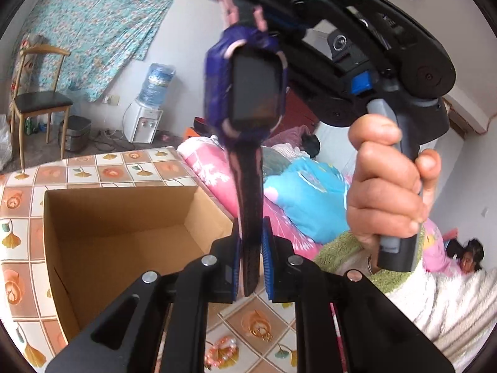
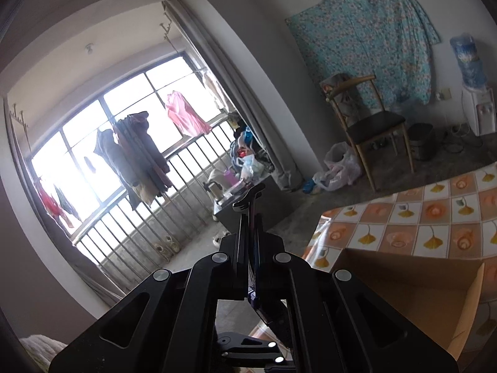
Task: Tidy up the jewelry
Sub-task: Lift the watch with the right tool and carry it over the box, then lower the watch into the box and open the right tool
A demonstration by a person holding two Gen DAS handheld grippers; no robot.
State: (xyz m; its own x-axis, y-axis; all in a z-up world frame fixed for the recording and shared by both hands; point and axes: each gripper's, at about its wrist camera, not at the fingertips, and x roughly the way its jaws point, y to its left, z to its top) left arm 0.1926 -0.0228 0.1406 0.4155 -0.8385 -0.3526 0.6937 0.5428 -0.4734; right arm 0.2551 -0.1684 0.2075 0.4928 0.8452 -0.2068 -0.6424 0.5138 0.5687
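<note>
My left gripper (image 1: pixel 251 267) slightly parted around the watch (image 1: pixel 253 93) strap, pads not pressing, my right gripper (image 2: pixel 248 223) clamped on its other end, above the cardboard box (image 1: pixel 124 233).

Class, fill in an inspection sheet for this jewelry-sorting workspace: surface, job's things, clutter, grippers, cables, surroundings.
Surface: table under a tiled floral cover.
Job's things: purple smartwatch hanging upright; open cardboard box, nothing seen inside; beaded bracelet on the cover.
Clutter: nothing seen.
Grippers: left gripper slightly open around the lower strap; right gripper shut on the upper strap, gripped by a hand.
Cables: cords on the floor by the water dispenser.
Surroundings: chair, bedding, window with hanging laundry.
</note>
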